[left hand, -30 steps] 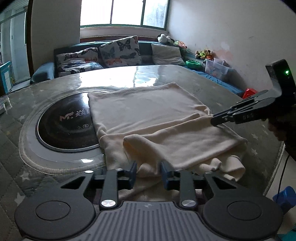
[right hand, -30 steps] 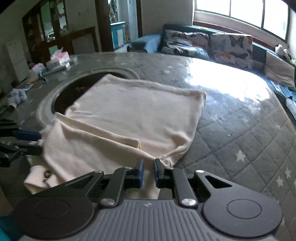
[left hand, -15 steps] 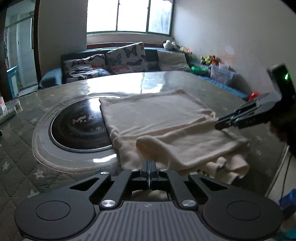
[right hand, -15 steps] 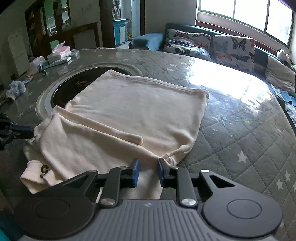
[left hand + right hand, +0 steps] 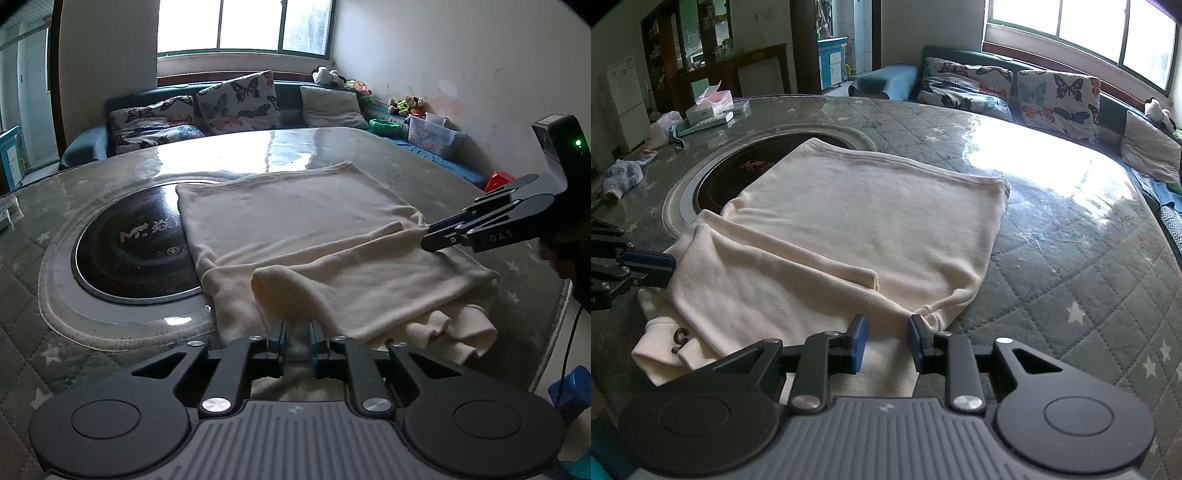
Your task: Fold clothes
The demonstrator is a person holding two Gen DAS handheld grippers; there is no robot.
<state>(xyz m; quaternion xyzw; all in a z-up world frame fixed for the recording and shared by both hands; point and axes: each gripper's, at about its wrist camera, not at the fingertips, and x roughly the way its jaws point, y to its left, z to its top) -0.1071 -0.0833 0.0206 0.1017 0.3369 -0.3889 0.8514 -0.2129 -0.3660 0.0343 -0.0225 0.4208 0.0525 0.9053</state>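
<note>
Here, cream garment (image 5: 332, 258) under spreading left gripper (image 5: 297, 338) and right gripper (image 5: 884, 341) fingers, contact unclear.

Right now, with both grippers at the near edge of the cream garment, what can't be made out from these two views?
- Left gripper on the cream garment: jaws opening; the cloth fold hides any pad contact.
- Right gripper: jaws opening over cloth; contact unclear.
- Dark mark on the cuff, right wrist view: partly folded under, unreadable.
- Garment's near hem: both views, hidden behind the gripper bodies.
- Induction plate: garment covers its right part.
</note>
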